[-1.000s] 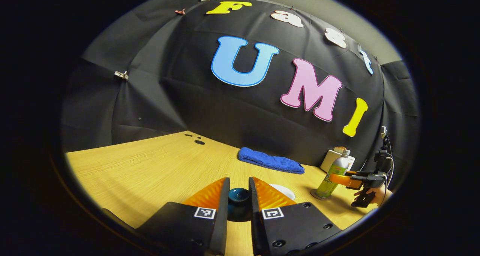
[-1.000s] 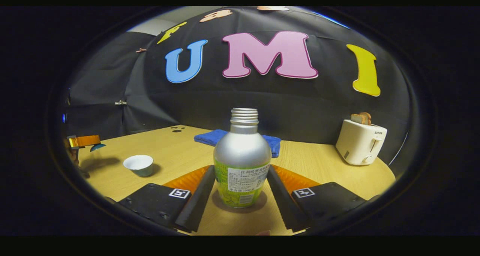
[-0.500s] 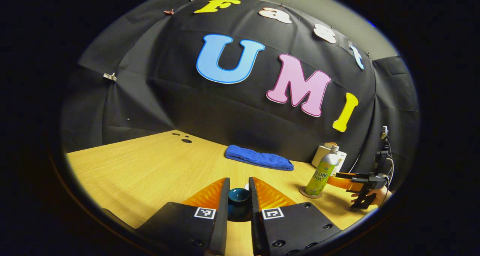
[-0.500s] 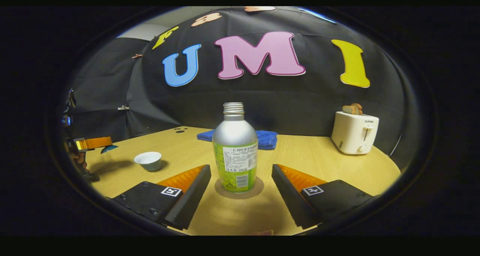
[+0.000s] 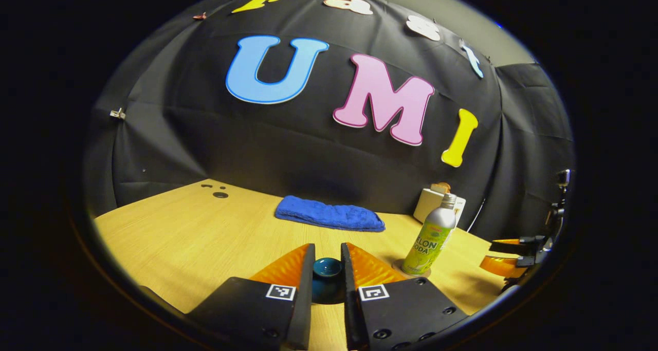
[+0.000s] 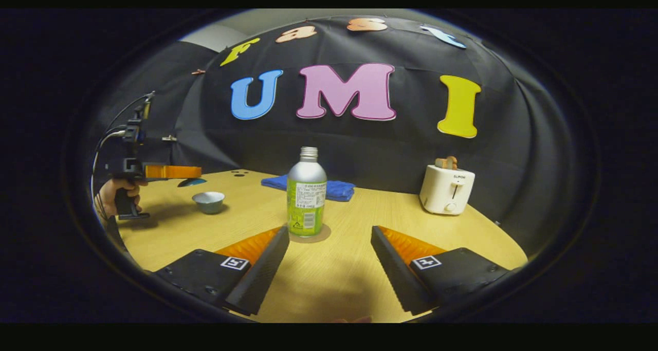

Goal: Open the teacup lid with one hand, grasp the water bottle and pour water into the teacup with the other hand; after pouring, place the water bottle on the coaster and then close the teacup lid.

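While the left gripper (image 5: pixel 327 269) pinches the dark teal lid (image 5: pixel 327 267) above the table (image 6: pixel 349 269), the right gripper (image 6: pixel 329 261) hangs spread (nothing between its fingers). Water bottle (image 6: pixel 306 200): upright on coaster (image 6: pixel 323 235). Teacup (image 6: pixel 208 202): uncovered, well apart.

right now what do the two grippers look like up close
Both match. The left gripper and right gripper each have two wedge-shaped fingers with ribbed orange outer faces and dark inner pads, on black bolted plates bearing small square black-and-white tags. From the right gripper view, the left one shows a black pistol-style handle held by a bare hand, with cables rising from its top.
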`<state>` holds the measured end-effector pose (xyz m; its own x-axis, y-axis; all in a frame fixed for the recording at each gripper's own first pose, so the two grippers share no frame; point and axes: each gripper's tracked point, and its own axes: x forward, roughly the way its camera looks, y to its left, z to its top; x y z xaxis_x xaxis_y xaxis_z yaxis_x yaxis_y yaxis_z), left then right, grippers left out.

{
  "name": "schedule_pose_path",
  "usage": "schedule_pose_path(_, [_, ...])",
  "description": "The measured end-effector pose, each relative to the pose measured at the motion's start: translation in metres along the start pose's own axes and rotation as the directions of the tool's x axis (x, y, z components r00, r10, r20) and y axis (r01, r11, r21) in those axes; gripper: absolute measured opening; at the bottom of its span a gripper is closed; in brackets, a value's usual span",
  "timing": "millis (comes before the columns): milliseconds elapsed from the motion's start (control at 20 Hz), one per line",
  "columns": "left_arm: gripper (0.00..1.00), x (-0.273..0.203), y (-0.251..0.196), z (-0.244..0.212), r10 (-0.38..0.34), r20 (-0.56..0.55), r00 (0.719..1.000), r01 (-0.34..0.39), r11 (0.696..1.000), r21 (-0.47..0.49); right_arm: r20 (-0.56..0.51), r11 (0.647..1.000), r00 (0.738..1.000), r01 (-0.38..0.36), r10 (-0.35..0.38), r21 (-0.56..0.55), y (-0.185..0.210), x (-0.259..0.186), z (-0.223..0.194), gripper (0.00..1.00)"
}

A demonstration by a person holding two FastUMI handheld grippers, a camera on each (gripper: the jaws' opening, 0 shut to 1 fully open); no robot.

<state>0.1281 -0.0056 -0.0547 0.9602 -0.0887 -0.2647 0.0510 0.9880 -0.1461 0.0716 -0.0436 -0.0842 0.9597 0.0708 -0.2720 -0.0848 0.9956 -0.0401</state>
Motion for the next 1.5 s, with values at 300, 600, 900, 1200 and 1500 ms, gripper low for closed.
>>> schedule_pose_path(300, [0.3,0.023,0.002,-0.021,0.04,-0.041,0.998,-0.039,0.999,0.037,0.03,0.999,1.0,-0.007,0.008,-0.046,-0.006,-0.025,-0.002,0.98])
schedule_pose_path(600, [0.3,0.03,0.004,-0.025,0.081,-0.032,0.996,-0.077,0.991,0.11,0.041,0.999,0.999,-0.001,0.003,-0.053,-0.011,-0.03,-0.005,0.98])
schedule_pose_path(900, [0.31,0.032,0.007,-0.029,0.102,-0.04,0.994,-0.095,0.985,0.146,0.042,0.999,0.999,-0.003,0.005,-0.05,-0.013,-0.031,-0.005,0.98])
schedule_pose_path(1200, [0.36,0.034,0.008,-0.032,0.116,-0.06,0.991,-0.103,0.978,0.179,0.052,0.999,0.999,-0.003,0.006,-0.05,-0.012,-0.033,0.001,0.98])
schedule_pose_path(1500, [0.47,0.025,0.007,-0.028,0.112,-0.05,0.992,-0.104,0.984,0.145,0.065,0.999,0.998,-0.006,0.009,-0.049,-0.007,-0.035,0.008,0.98])
